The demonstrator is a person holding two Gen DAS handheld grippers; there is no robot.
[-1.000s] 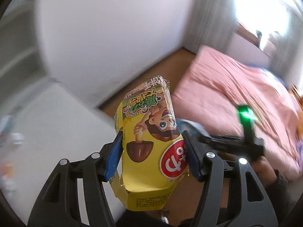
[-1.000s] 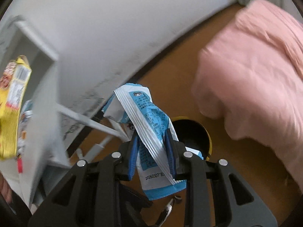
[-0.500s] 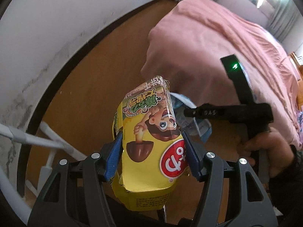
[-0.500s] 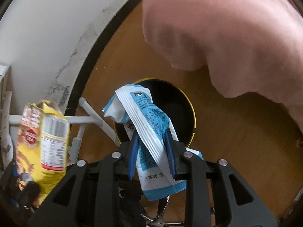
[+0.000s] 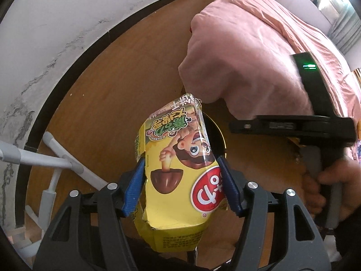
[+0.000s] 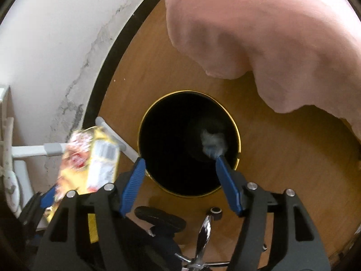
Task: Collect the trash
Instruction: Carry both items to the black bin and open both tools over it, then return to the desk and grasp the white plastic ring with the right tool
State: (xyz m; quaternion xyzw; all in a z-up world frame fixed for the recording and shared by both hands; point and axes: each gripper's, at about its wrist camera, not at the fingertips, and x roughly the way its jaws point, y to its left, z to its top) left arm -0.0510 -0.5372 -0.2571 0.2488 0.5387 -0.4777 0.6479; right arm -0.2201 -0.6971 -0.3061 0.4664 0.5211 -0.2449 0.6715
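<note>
My left gripper is shut on a crumpled yellow snack box with a cartoon face, held above the floor; the box also shows blurred at the left of the right wrist view. My right gripper is open and empty, directly over a round black trash bin with a gold rim. A pale blurred wrapper lies inside the bin. In the left wrist view the bin's rim peeks out behind the box, and the right gripper's black body is at the right.
A pink bedspread hangs over the wooden floor just beyond the bin. A white wall with black skirting curves on the left. White furniture legs stand at the left. An office chair base is below.
My right gripper has opened and the blue and white wrapper has dropped into the bin. Both grippers have moved over the bin; the left still holds the yellow box.
</note>
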